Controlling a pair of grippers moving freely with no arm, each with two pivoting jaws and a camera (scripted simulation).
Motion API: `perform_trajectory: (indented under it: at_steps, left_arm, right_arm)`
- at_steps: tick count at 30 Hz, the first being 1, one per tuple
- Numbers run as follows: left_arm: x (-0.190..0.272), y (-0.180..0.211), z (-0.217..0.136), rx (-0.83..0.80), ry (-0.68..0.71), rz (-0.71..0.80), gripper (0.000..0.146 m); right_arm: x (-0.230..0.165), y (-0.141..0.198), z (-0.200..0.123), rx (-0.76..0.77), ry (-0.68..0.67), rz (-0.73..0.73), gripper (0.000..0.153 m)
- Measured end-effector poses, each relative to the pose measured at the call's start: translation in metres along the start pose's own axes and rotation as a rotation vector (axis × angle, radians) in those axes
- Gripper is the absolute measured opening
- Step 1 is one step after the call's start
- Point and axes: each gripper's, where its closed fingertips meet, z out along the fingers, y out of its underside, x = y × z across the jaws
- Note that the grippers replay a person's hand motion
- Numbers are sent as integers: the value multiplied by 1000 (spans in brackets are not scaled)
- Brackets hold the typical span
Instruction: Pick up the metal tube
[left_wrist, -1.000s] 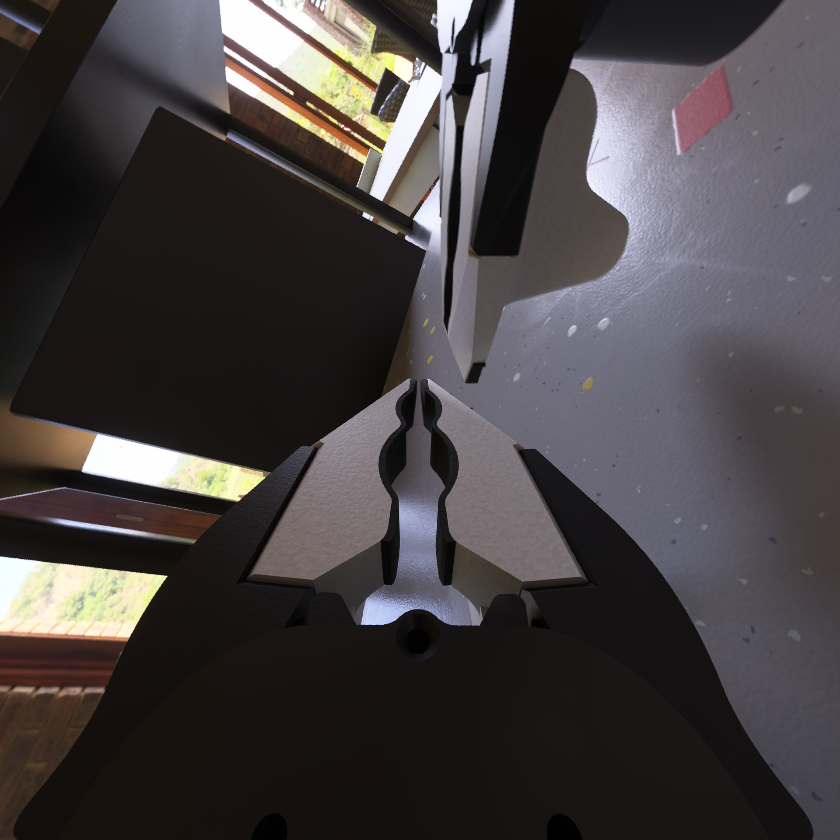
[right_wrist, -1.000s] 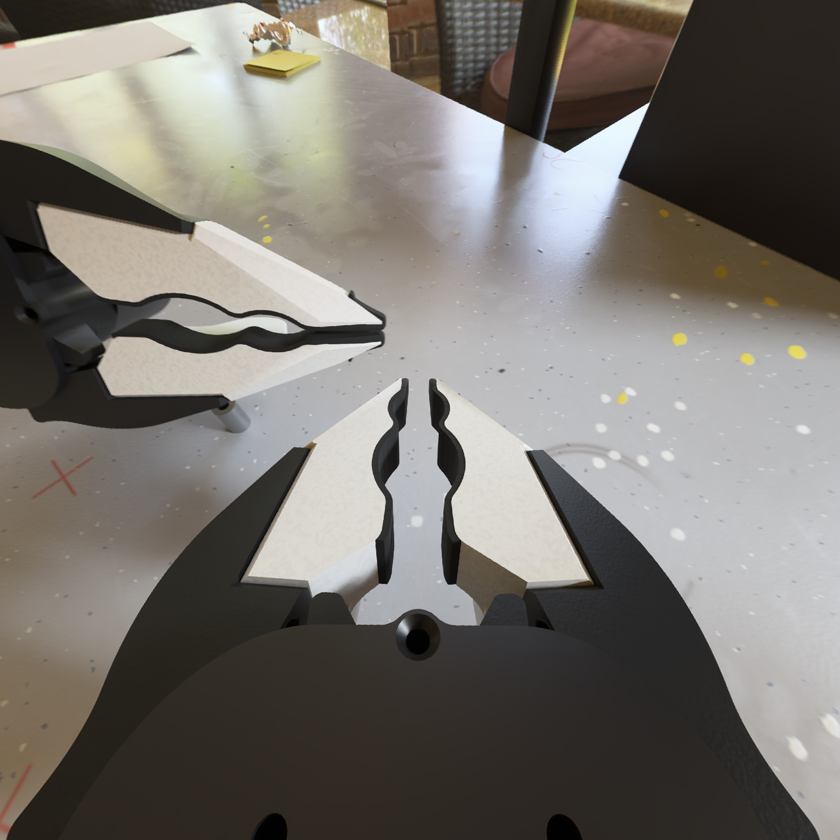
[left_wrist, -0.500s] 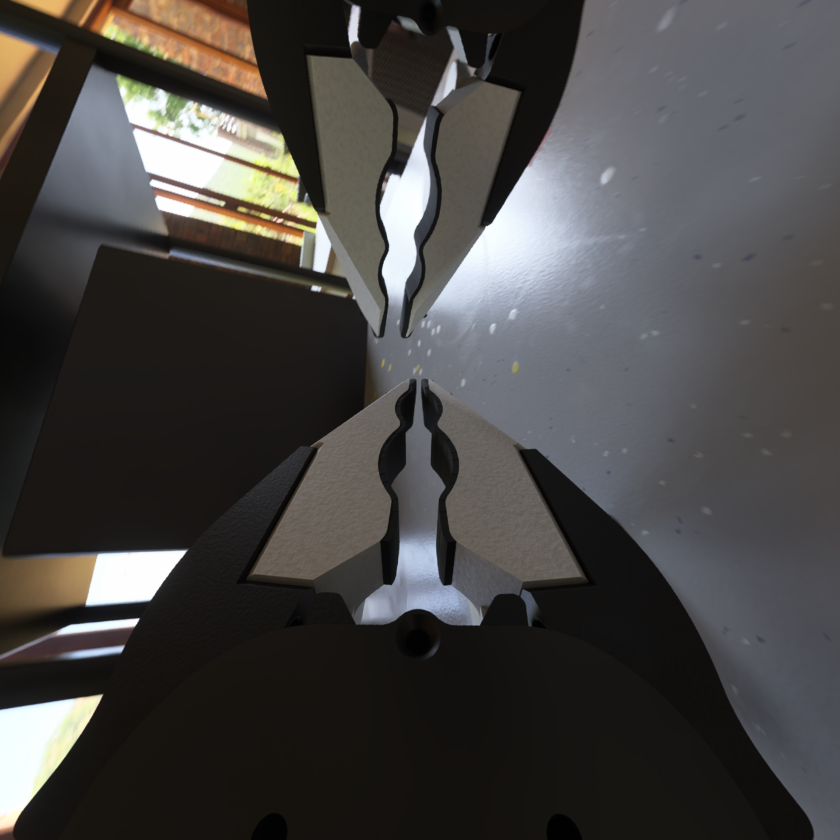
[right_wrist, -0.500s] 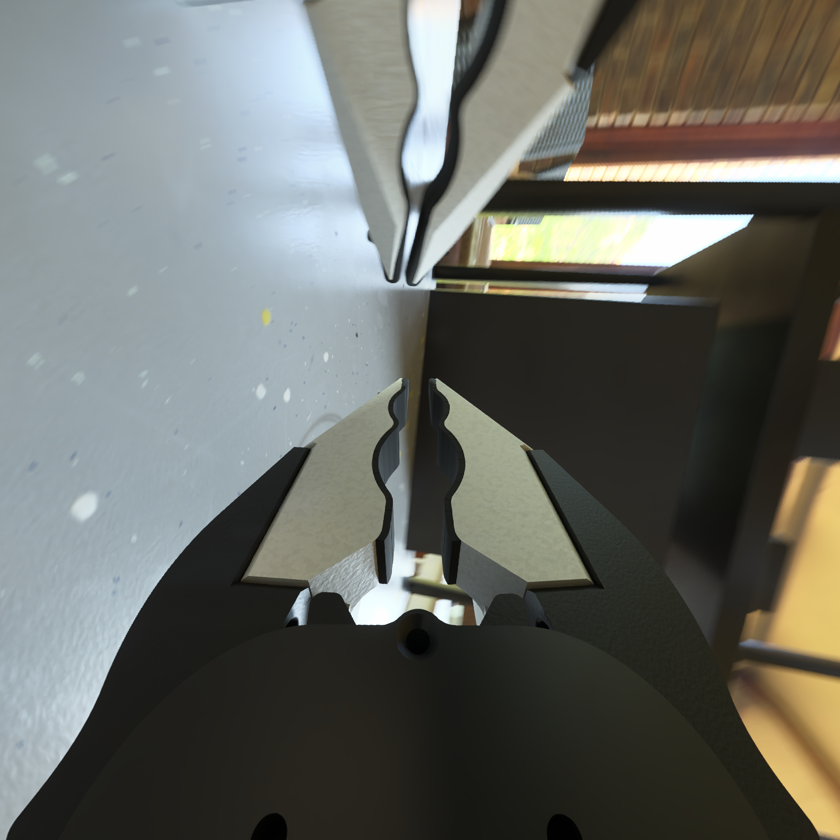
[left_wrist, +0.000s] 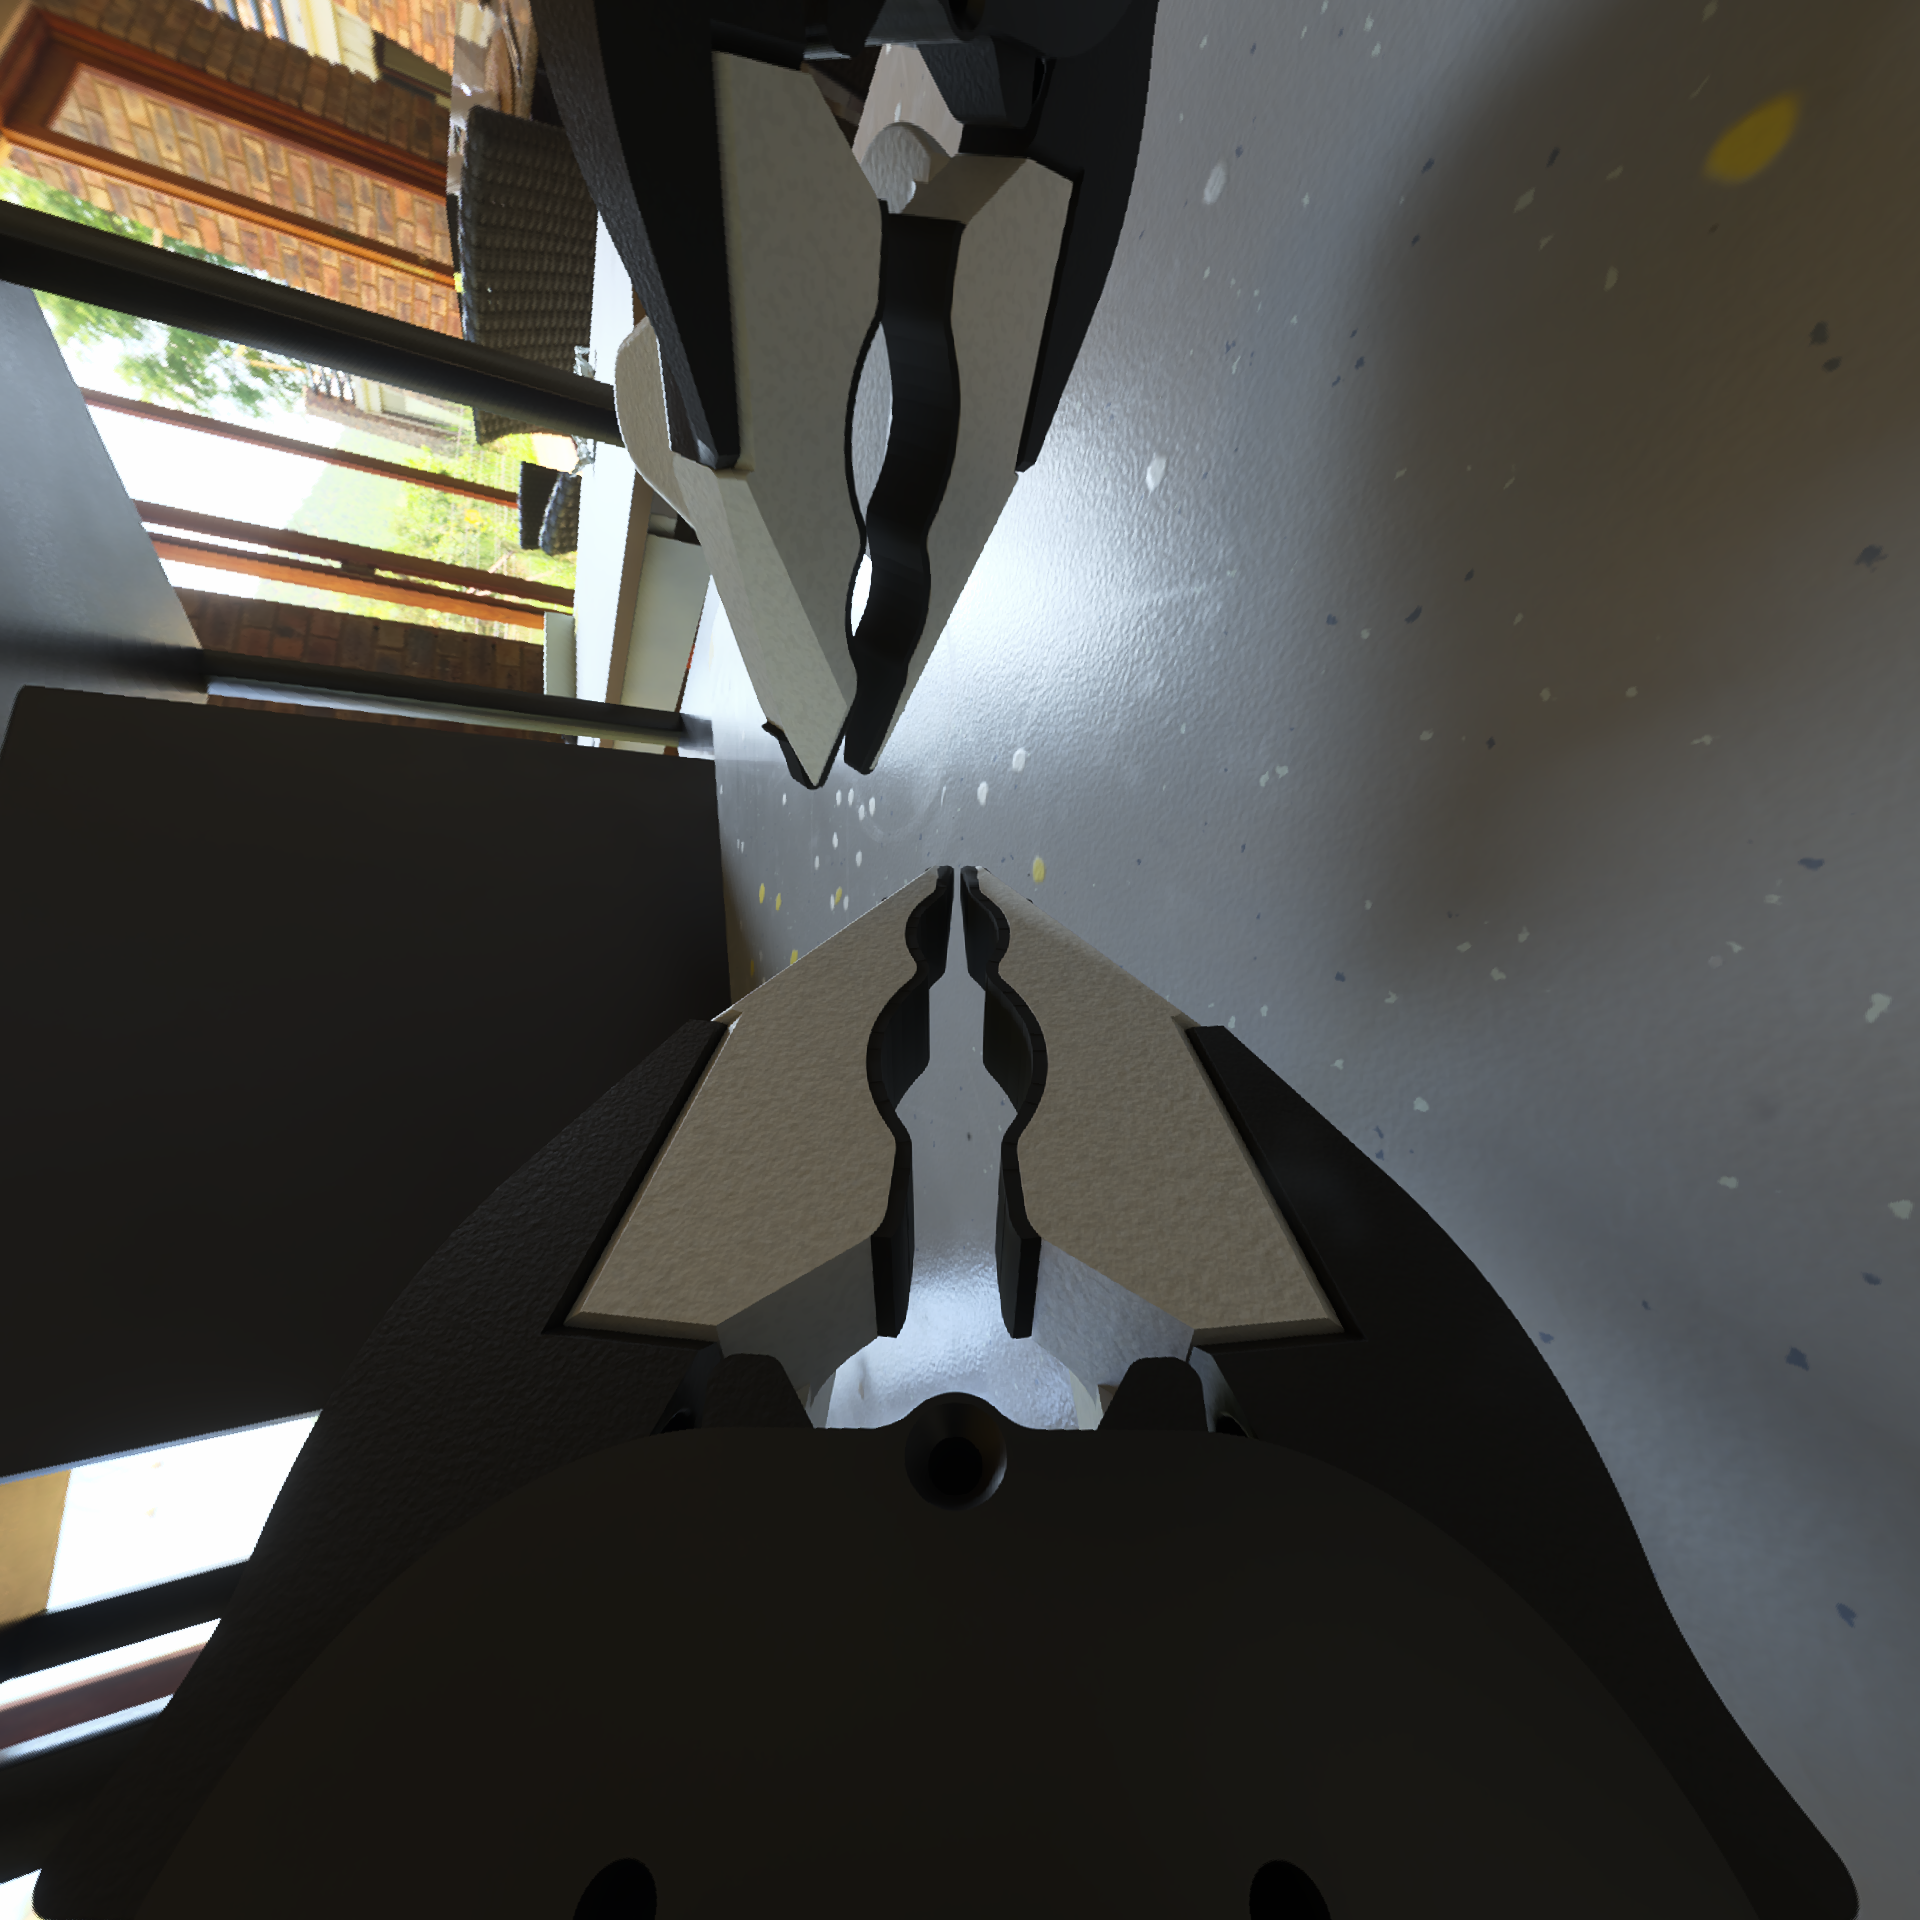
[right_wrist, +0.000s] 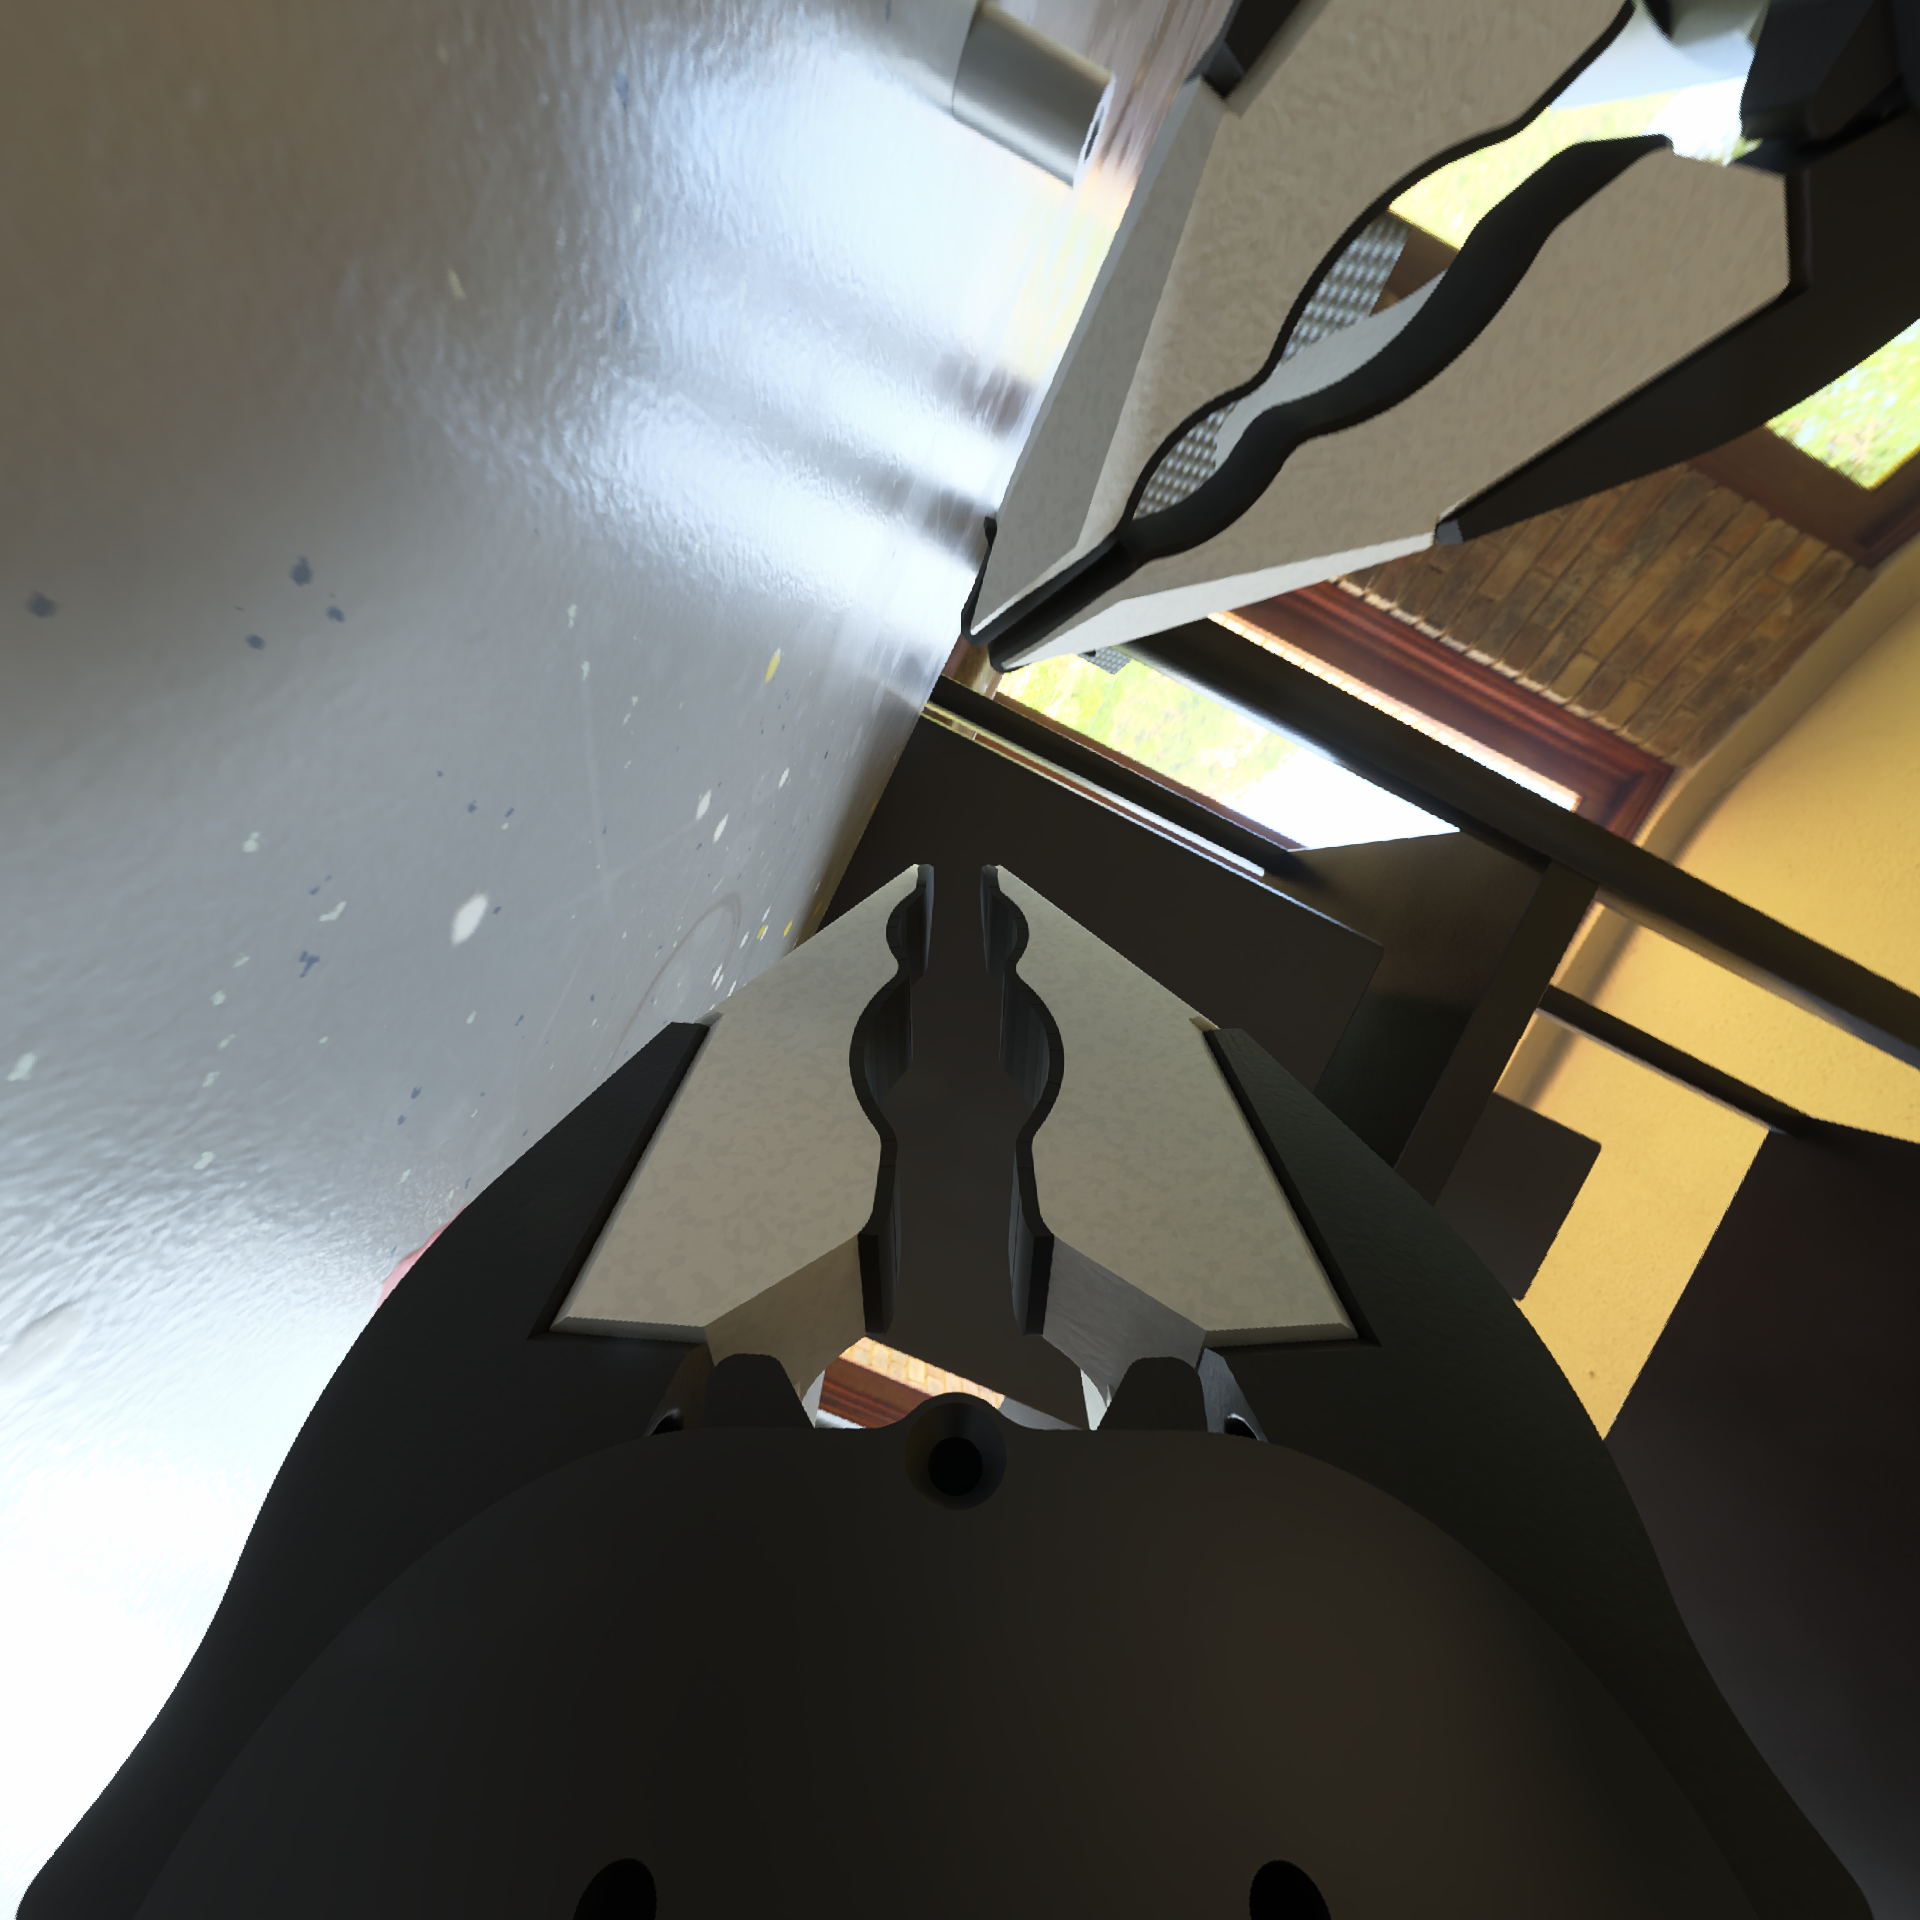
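Observation:
The metal tube (right_wrist: 1013, 88) is a short grey cylinder on the speckled table (right_wrist: 416, 520), at the top of the right wrist view. The left gripper's body hides part of it. It does not show in the left wrist view. My left gripper (left_wrist: 956, 873) is shut and empty; it also shows in the right wrist view (right_wrist: 992, 644), just beside the tube. My right gripper (right_wrist: 956, 873) holds nothing, its jaws almost shut with a narrow gap. It shows in the left wrist view (left_wrist: 836, 769), tips pointing at the left gripper's tips.
Both views are rolled sideways, so the table (left_wrist: 1455, 727) stands like a wall. A dark chair back (left_wrist: 312, 1039) stands past the table edge, and shows again in the right wrist view (right_wrist: 1143, 966). Windows and brick walls lie beyond. A small red patch (right_wrist: 410, 1262) is on the table.
Both grippers have turned and swung around, ending tip to tip close above the table. The tube end has come back into the right wrist view. Neither jaw opening has changed.

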Motion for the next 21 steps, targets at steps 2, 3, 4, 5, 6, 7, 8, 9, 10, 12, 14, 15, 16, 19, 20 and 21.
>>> perform_trajectory:
  at_steps: [2,3,4,5,6,7,8,9,10,12,14,15,16,19,20,21]
  left_arm:
    - [1,-2,0,8,8,-9,2]
    - [1,-3,0,11,10,-9,2]
    - [2,-3,0,13,12,-8,2]
    - [2,-4,0,14,14,-7,2]
    - [2,-4,0,14,16,-7,2]
    - [2,-3,-1,13,17,-9,2]
    - [2,-2,-1,10,18,-13,2]
    - [2,-2,-1,7,21,-19,2]
    - [2,-1,-1,6,26,-23,2]
    - [3,-1,-1,5,30,-22,2]
    - [3,-1,-2,6,34,-17,2]
    - [4,-1,-2,5,35,-15,2]
    - [4,0,-2,3,35,-12,2]
    - [3,2,-3,-2,29,-9,2]
    - [2,2,-3,-5,25,-9,2]
    - [2,2,-4,-4,25,-6,2]
  right_arm:
    - [0,-4,-1,16,1,-15,9]
    - [1,-5,-2,20,7,-21,9]
    - [2,-6,-2,22,15,-25,9]
    - [2,-7,-2,25,16,-23,9]
    - [2,-7,-2,27,14,-21,9]
    - [1,-7,-3,27,13,-24,9]
    - [1,-8,-3,30,12,-28,9]
    - [0,-8,-3,32,10,-30,9]
    - [0,-8,-3,33,7,-31,9]
    - [-1,-9,-2,33,5,-37,9]
    - [-2,-10,-2,34,0,-44,9]
    - [-2,-10,-2,34,-3,-48,9]
    - [-3,-11,-2,34,-5,-49,9]
    - [-4,-12,-2,38,-15,-46,9]
    - [-5,-11,-2,37,-17,-46,9]
    - [-4,-11,-2,35,-17,-45,9]
